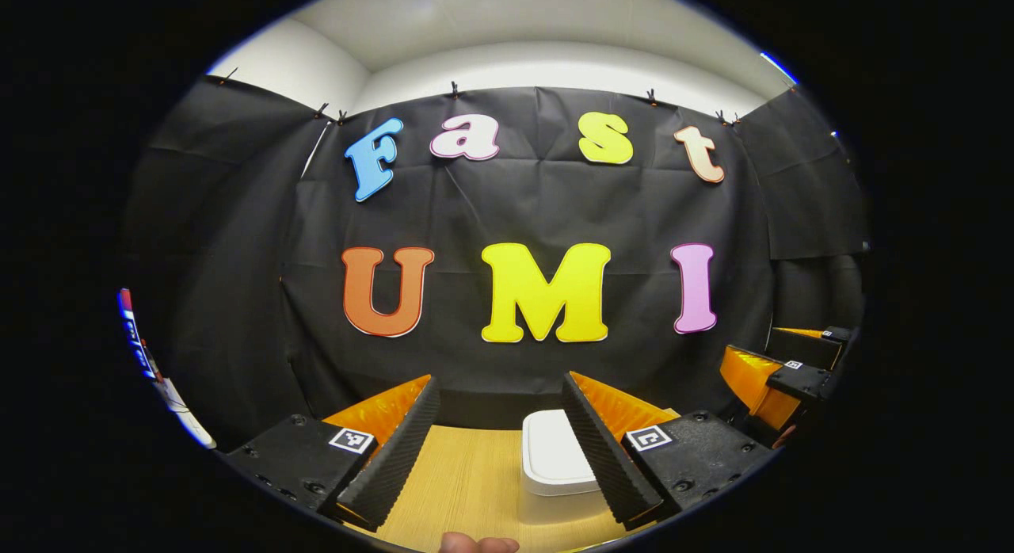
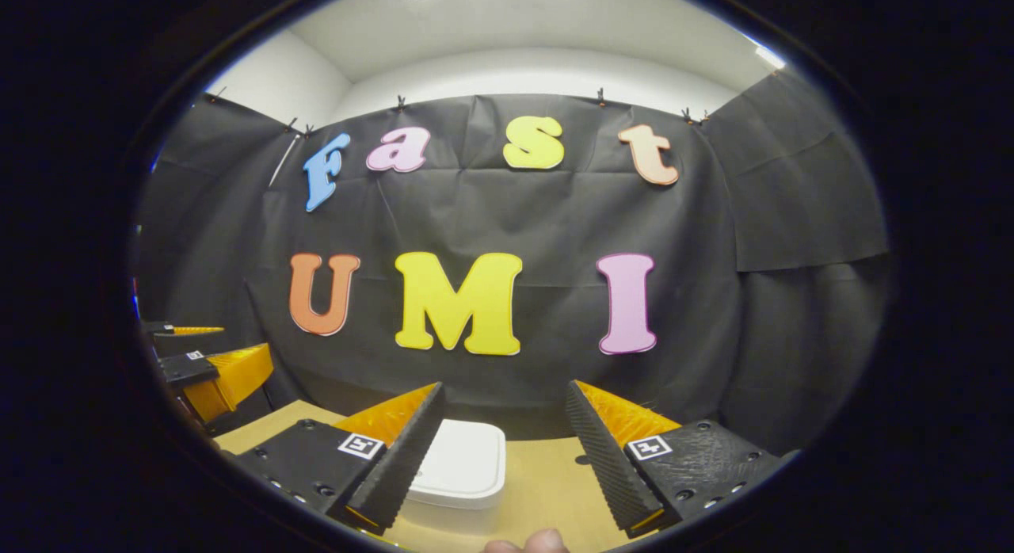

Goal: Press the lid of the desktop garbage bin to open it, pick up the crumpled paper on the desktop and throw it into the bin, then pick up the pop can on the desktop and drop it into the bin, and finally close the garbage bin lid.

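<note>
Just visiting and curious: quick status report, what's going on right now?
Left tool open, holding nothing. Right tool open, holding nothing. White bin, lid closed, on wooden tabletop ahead of both. Nothing between tools and bin.

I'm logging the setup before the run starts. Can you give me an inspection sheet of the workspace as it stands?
Surface: light wooden desktop, bare where it shows.
Job's things: white garbage bin standing on the desktop, lid down; in the left gripper view it sits ahead and partly behind one finger. No crumpled paper or pop can seen.
Clutter: nothing seen.
Grippers: left gripper open, holding nothing; right gripper open, holding nothing. Both are raised above the desktop, short of the bin. A fingertip of the person shows at the bottom edge.
Cables: nothing seen.
Surroundings: black cloth wall clipped up behind, white wall and ceiling above.
</note>
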`<state>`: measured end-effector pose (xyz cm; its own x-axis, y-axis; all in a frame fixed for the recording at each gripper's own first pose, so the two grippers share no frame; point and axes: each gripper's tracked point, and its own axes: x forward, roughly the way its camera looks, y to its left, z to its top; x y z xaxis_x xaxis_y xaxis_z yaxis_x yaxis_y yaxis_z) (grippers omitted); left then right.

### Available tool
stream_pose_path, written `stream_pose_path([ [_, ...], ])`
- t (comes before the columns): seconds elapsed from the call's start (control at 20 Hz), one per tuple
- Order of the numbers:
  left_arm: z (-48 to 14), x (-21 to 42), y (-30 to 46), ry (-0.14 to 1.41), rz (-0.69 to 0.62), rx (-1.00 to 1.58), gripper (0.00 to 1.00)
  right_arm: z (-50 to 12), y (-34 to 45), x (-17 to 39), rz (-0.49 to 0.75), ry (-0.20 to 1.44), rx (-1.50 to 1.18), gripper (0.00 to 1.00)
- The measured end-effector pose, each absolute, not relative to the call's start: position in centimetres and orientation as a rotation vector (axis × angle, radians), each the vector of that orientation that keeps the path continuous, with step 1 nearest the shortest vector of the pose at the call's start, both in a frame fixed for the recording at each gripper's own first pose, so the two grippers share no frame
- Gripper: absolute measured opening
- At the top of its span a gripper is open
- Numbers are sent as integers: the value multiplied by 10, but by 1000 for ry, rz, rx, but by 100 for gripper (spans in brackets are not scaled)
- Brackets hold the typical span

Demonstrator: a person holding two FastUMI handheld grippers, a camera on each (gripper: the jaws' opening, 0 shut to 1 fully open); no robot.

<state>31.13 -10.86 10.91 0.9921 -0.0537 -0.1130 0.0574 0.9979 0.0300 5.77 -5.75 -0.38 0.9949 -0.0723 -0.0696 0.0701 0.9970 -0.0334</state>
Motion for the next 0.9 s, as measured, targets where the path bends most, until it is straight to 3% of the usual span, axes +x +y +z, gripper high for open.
stream_pose_path([
  [0.9, 108, 316, -114, 110, -86, 27, 99, 4, -55, 56, -76, 69, -36, 96],
])
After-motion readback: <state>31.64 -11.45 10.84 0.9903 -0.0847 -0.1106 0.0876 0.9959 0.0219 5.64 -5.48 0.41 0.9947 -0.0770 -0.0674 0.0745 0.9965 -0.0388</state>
